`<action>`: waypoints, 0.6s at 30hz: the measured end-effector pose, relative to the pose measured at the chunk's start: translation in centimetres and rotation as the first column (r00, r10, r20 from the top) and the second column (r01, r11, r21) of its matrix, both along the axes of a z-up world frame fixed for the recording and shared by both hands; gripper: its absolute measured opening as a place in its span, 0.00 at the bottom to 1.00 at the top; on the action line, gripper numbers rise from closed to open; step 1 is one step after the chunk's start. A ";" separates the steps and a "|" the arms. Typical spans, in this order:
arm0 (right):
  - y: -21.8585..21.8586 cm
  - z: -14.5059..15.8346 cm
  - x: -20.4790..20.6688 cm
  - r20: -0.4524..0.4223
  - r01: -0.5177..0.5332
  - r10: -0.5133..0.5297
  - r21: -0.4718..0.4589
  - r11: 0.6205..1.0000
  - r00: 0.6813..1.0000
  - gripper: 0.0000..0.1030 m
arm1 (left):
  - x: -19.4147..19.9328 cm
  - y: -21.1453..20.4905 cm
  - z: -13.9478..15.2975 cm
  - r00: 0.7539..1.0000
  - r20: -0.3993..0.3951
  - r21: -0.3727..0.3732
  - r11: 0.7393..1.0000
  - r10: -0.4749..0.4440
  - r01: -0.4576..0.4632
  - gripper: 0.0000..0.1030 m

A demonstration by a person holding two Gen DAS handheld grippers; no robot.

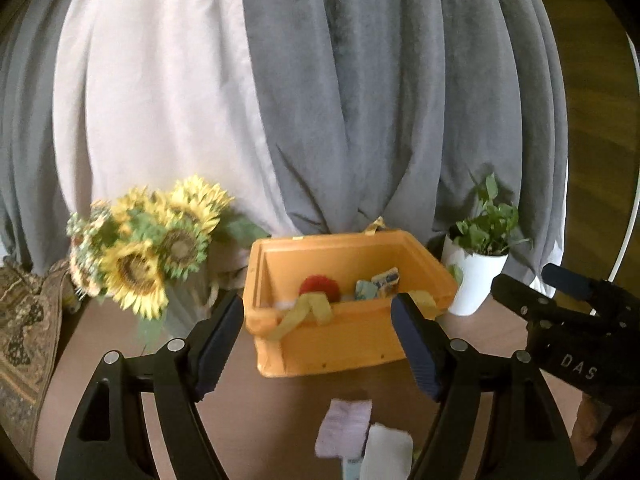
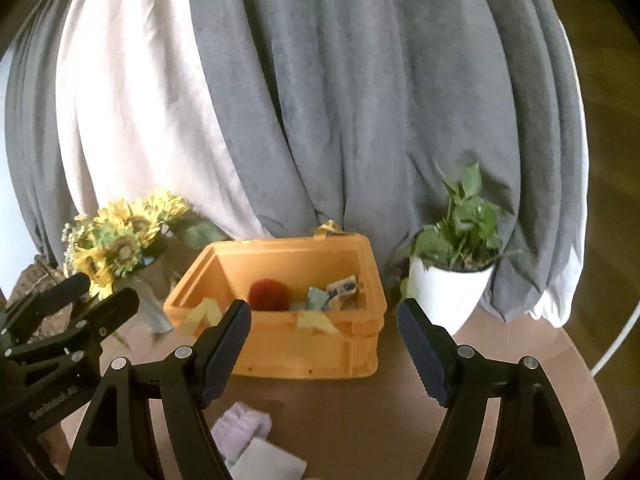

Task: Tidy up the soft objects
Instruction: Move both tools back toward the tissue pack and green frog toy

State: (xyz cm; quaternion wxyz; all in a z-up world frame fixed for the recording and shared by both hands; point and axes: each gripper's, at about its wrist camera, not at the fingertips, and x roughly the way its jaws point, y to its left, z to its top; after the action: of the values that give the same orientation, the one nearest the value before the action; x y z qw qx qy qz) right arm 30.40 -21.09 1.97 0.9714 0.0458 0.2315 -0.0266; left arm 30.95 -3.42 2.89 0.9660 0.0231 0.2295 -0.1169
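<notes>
An orange plastic bin (image 1: pixel 340 344) (image 2: pixel 304 352) stands on the brown table, holding a red fuzzy ball (image 1: pixel 320 286) (image 2: pixel 269 294), blue-patterned soft pieces (image 1: pixel 378 284) (image 2: pixel 338 290) and yellow cloth strips (image 1: pixel 308 312) (image 2: pixel 316 322) draped over its near wall. A pale lilac cloth (image 1: pixel 346 428) (image 2: pixel 240 432) and a white cloth (image 1: pixel 388 452) (image 2: pixel 270 462) lie on the table in front of it. My left gripper (image 1: pixel 318 344) is open and empty above them. My right gripper (image 2: pixel 324 348) is open and empty, facing the bin.
A sunflower bouquet in a vase (image 1: pixel 148 248) (image 2: pixel 120 240) stands left of the bin. A potted green plant in a white pot (image 1: pixel 480 264) (image 2: pixel 452 280) stands right. Grey and white curtains (image 1: pixel 320 100) hang behind. A patterned cushion (image 1: pixel 24 340) lies far left.
</notes>
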 end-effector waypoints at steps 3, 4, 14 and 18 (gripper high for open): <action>0.3 -0.5 -1.5 0.003 -0.008 0.008 -0.006 1.000 1.000 0.75 | -1.4 0.4 -0.7 1.000 -0.005 0.002 1.000 0.019 -0.019 0.74; 0.5 -0.7 -1.9 0.004 -0.013 0.013 -0.012 1.000 1.000 0.75 | -2.0 0.6 -0.9 1.000 -0.005 0.003 1.000 0.027 -0.027 0.74; 1.2 -2.9 -4.9 -0.033 -0.083 0.082 -0.011 0.997 0.996 0.74 | -6.0 1.5 -3.4 0.996 -0.036 -0.016 0.997 0.081 -0.081 0.76; 1.2 -4.2 -5.4 -0.078 -0.105 0.105 0.006 0.995 0.991 0.74 | -7.0 1.4 -4.9 0.994 -0.069 -0.010 0.996 0.086 -0.086 0.77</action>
State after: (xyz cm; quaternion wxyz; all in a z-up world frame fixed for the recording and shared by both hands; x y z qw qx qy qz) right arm 25.00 -19.87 -2.26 0.9616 0.0336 0.2714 0.0229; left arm 23.97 -2.04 -2.02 0.9618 0.0028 0.2627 -0.0774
